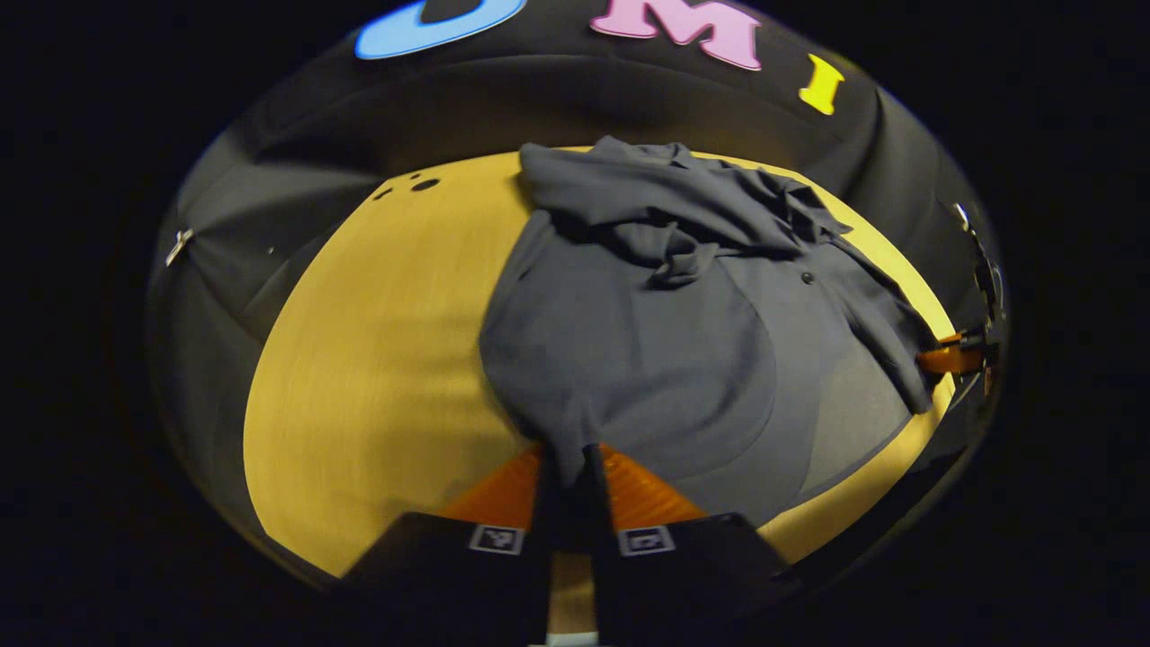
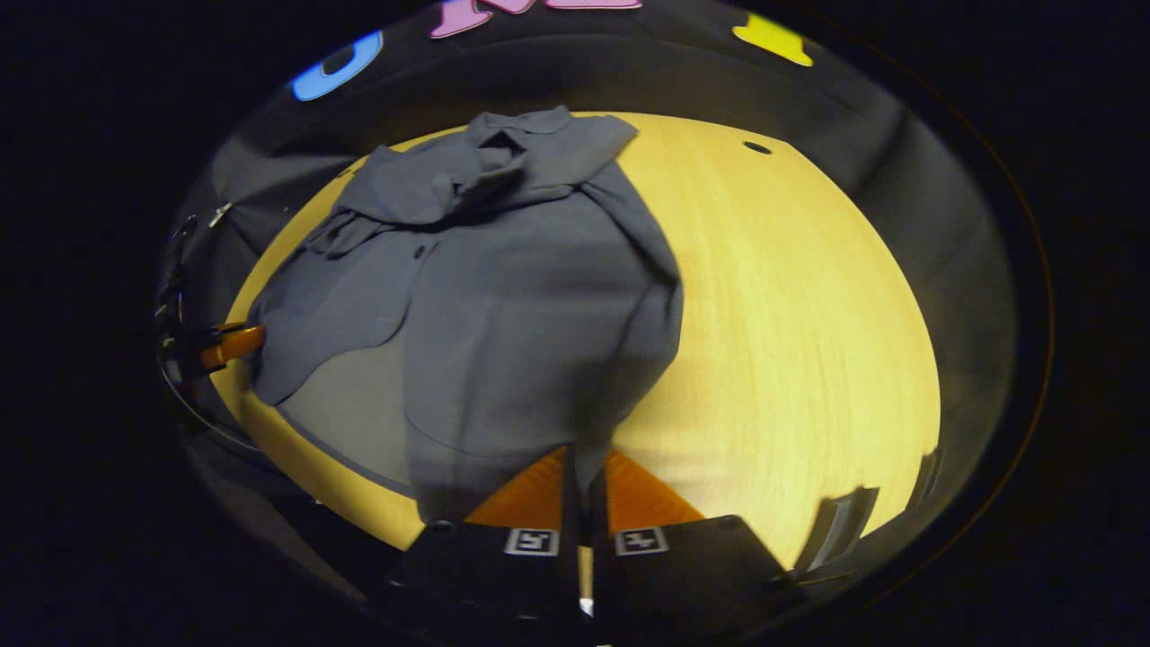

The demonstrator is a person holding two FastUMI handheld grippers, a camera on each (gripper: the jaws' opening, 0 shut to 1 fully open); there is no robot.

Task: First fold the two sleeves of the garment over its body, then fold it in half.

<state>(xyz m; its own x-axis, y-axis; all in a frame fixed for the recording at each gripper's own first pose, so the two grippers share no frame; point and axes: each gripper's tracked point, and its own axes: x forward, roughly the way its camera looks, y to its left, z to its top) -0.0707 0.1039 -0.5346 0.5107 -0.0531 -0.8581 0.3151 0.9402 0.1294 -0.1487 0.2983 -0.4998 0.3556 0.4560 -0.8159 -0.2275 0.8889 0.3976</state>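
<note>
The booth's black cloth wall [image 1: 269, 207] curves around the scene from nine o'clock through twelve to three in the left gripper view, hanging in soft folds, with a small metal clip [image 1: 178, 245] fixed to it at nine o'clock. Inside that ring lies the yellow wood-grain tabletop [image 1: 377, 359], brightly lit; its bare part sits at eight to ten o'clock in the left gripper view and at two to four o'clock in the right gripper view [image 2: 809, 314]. A few dark round holes [image 1: 424, 184] mark the table's far edge at eleven o'clock.

The dark grey button-up shirt [image 1: 629, 359] spreads over the table from the centre toward twelve and three o'clock in the left gripper view. Its sleeves are bunched across the upper body near the collar, at twelve o'clock, and a small button shows on the front. In the right gripper view the shirt [image 2: 521, 305] covers the centre and the ten o'clock side.

The left gripper [image 1: 571, 476] sits at six o'clock in its own view, its orange fingers clenched on the shirt's near hem. The right gripper [image 2: 582, 485], at six o'clock in its view, likewise pinches a corner of the hem between closed fingers. Each appears far off in the other's view, at the table's side edge.
</note>
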